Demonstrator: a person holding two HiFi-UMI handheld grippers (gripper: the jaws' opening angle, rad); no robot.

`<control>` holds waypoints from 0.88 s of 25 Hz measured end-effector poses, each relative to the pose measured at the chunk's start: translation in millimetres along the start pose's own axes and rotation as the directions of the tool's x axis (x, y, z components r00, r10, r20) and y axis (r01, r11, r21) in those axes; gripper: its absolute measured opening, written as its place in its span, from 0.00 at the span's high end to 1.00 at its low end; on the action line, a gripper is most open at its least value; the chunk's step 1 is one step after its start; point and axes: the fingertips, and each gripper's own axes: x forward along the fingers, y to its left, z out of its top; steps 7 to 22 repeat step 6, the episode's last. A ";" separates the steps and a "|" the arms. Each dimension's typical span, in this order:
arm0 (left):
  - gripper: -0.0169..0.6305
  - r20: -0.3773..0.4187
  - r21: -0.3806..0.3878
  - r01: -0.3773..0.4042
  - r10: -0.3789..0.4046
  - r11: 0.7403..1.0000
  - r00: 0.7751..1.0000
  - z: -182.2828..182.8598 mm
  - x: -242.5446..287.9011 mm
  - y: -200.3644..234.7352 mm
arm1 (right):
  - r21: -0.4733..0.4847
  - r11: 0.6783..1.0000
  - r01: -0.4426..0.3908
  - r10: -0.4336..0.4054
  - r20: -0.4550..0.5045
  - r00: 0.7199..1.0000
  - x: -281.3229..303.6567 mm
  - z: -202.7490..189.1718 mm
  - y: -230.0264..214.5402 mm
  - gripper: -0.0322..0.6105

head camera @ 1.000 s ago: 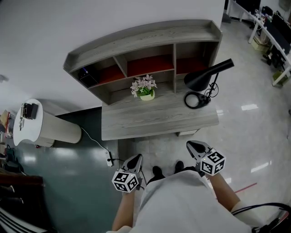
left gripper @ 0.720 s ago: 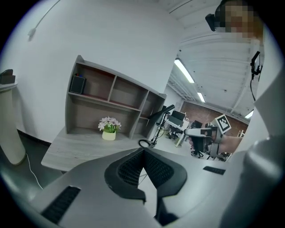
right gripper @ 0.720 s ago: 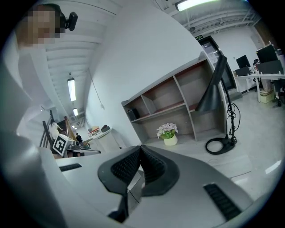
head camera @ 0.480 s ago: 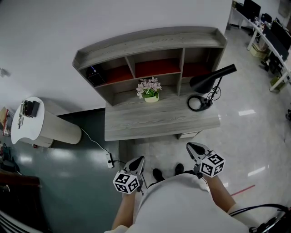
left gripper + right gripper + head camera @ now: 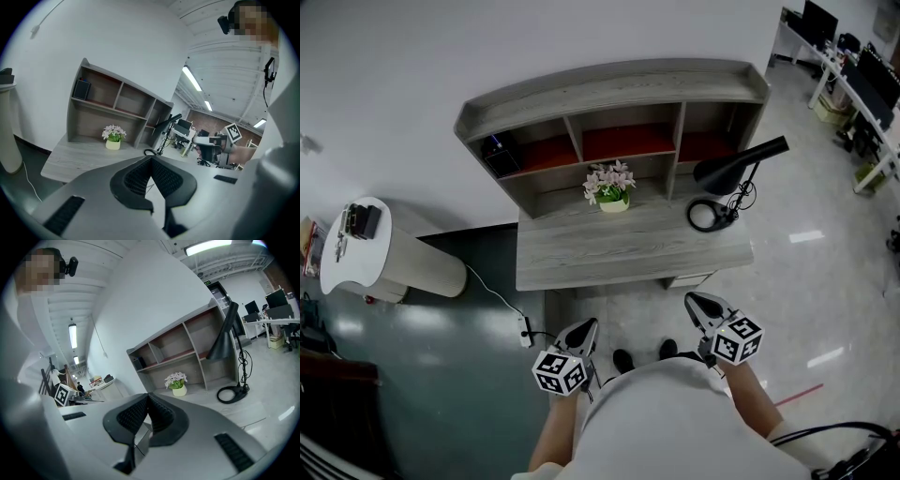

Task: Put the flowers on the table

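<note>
Head view: we saw the flowers [image 5: 609, 185] standing at the desk's [image 5: 619, 253] back edge, under the shelf unit's [image 5: 609, 94] middle compartment. The lamp [image 5: 727, 173] stood well apart at the right edge. Bare wood ran forward to the front edge. Short of it we held the left gripper [image 5: 585, 325] and right gripper [image 5: 695, 300], jaws together, empty.

An office: monitor-laden desks [image 5: 862, 80]; shelved desk [image 5: 619, 248]; desk lamp [image 5: 739, 159].
</note>
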 end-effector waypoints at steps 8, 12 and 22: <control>0.96 -0.002 -0.004 -0.006 0.006 1.000 1.000 0.4 -0.9 1.5 | 0.003 1.000 -0.001 0.001 0.000 1.000 1.2 0.9 1.2 0.92; 0.96 -0.002 -0.004 -0.006 0.006 1.000 1.000 0.4 -0.9 1.5 | 0.003 1.000 -0.001 0.001 0.000 1.000 1.2 0.9 1.2 0.92; 0.96 -0.002 -0.004 -0.006 0.006 1.000 1.000 0.4 -0.9 1.5 | 0.003 1.000 -0.001 0.001 0.000 1.000 1.2 0.9 1.2 0.92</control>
